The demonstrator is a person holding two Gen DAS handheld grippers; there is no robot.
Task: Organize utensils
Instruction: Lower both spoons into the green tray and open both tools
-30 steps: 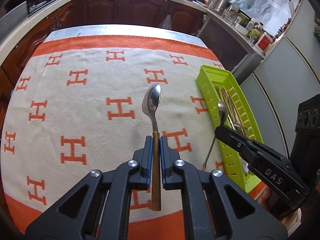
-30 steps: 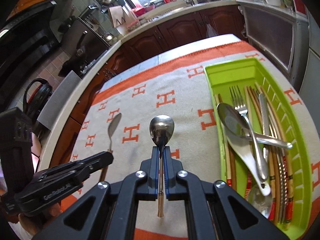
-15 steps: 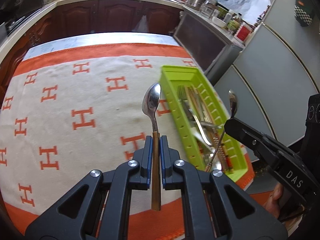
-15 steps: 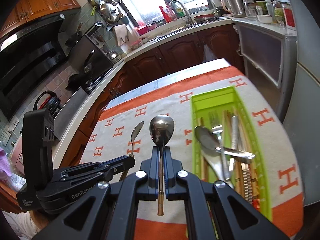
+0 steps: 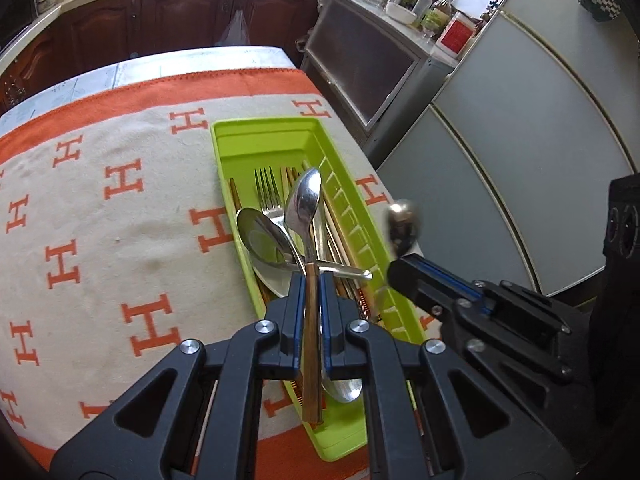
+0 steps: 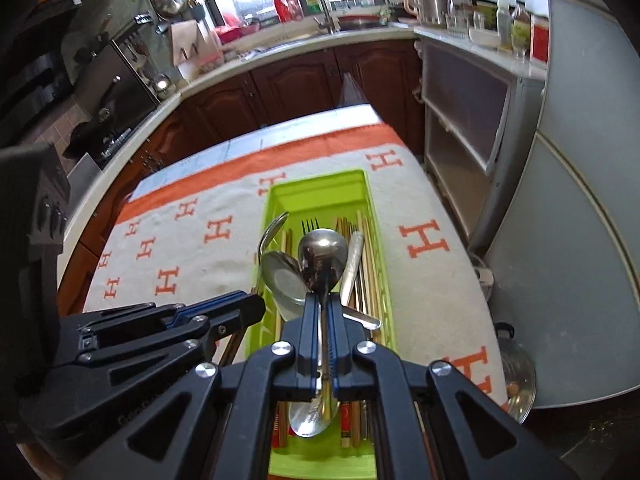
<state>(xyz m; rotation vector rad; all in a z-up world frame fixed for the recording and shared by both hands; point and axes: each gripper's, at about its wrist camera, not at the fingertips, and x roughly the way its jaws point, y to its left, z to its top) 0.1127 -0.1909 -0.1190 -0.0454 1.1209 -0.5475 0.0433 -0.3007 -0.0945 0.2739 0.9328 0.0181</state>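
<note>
My left gripper [image 5: 310, 280] is shut on the wooden handle of a steel spoon [image 5: 304, 204], which hangs over the lime-green tray [image 5: 260, 128]. In the tray lie a fork [image 5: 266, 188], a large spoon [image 5: 264, 240], chopsticks and other cutlery. My right gripper [image 6: 323, 304] is shut on the thin stem of a round-bowled metal spoon [image 6: 323, 256], also above the tray [image 6: 316, 182]. Each gripper shows in the other's view: the right gripper [image 5: 404, 272] to the right of the tray, the left gripper [image 6: 256, 304] at the tray's left wall.
The tray sits near the right edge of a table under a cream cloth [image 5: 100, 240] with orange H marks. Grey cabinets [image 5: 520, 160] stand close on the right. A steel pot [image 6: 516, 376] sits on the floor. Kitchen counters run along the back.
Both grippers have swung right from above the cloth to above the green tray. Each still grips its spoon.
</note>
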